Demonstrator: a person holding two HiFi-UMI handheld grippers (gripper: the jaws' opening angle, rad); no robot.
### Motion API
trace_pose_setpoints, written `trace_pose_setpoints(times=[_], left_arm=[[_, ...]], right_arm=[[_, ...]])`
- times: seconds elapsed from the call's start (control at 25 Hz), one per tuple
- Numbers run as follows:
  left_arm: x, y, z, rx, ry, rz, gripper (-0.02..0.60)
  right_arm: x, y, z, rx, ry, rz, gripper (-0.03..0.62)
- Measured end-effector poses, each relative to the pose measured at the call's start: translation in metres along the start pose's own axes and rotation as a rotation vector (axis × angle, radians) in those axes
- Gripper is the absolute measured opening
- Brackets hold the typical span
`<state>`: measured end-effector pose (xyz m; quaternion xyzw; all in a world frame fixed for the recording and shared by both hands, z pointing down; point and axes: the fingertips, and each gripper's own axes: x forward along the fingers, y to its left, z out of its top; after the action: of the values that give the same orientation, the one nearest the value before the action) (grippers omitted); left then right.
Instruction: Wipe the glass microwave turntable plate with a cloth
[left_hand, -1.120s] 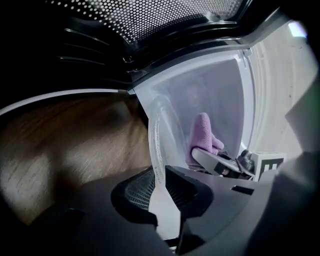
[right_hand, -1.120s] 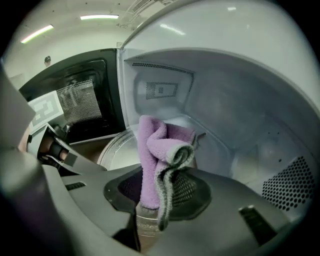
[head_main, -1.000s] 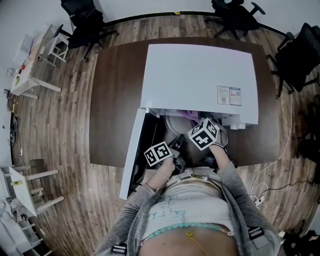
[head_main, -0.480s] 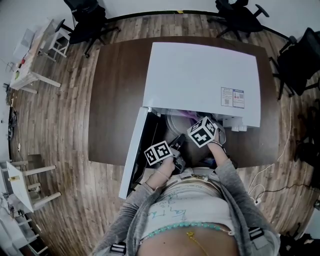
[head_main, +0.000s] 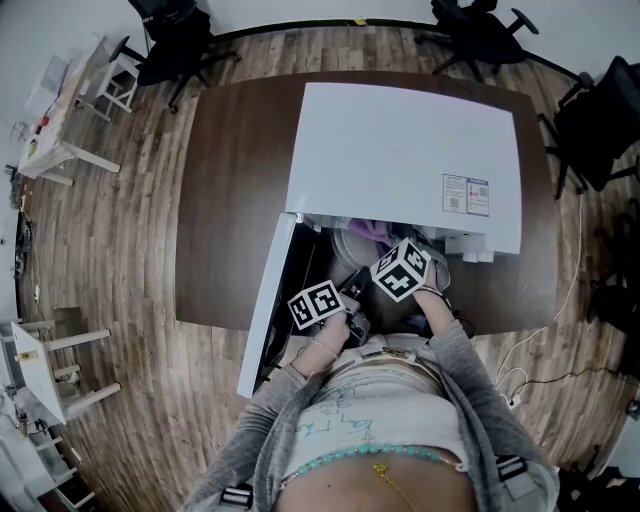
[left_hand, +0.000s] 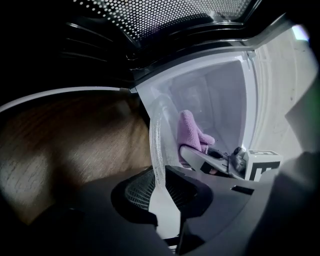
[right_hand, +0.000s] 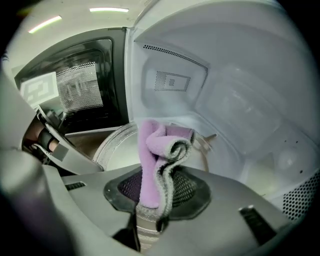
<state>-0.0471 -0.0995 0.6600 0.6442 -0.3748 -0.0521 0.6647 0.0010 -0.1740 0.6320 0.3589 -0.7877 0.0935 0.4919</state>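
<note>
My left gripper (left_hand: 159, 182) is clamped on the rim of the glass plate (left_hand: 155, 145), which is tilted up at the mouth of the white microwave (head_main: 400, 150). The open door (head_main: 262, 310) crowds it on the left. My right gripper (right_hand: 157, 192) pinches the purple cloth (right_hand: 155, 160) near the plate's face. Since a moment ago the right gripper has edged left and the left has stayed put. Only the head view shows the brown table (head_main: 225, 180) and the far chairs (head_main: 470, 30), and it hides both grips.

Surfaces catching the light
Clear glossy glass gleaming in the turntable plate (left_hand: 156, 145); cloth (right_hand: 150, 165) showing soft lilac pile; microwave (head_main: 400, 150) shining smooth white; table (head_main: 225, 200) showing matt dark wood
</note>
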Motion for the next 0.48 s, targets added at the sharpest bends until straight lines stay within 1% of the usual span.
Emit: trace_pose_setpoints(times=[0.2,0.48], left_arm=[[0.001,0.001,-0.001,-0.001,0.002,0.000,0.064],[0.000,0.001,0.000,0.001,0.004,0.003,0.064]], right_arm=[[0.003,0.014,0.006,-0.042,-0.013,0.013,0.121],[0.008,0.019,0.015,-0.082,-0.016,0.015,0.121]])
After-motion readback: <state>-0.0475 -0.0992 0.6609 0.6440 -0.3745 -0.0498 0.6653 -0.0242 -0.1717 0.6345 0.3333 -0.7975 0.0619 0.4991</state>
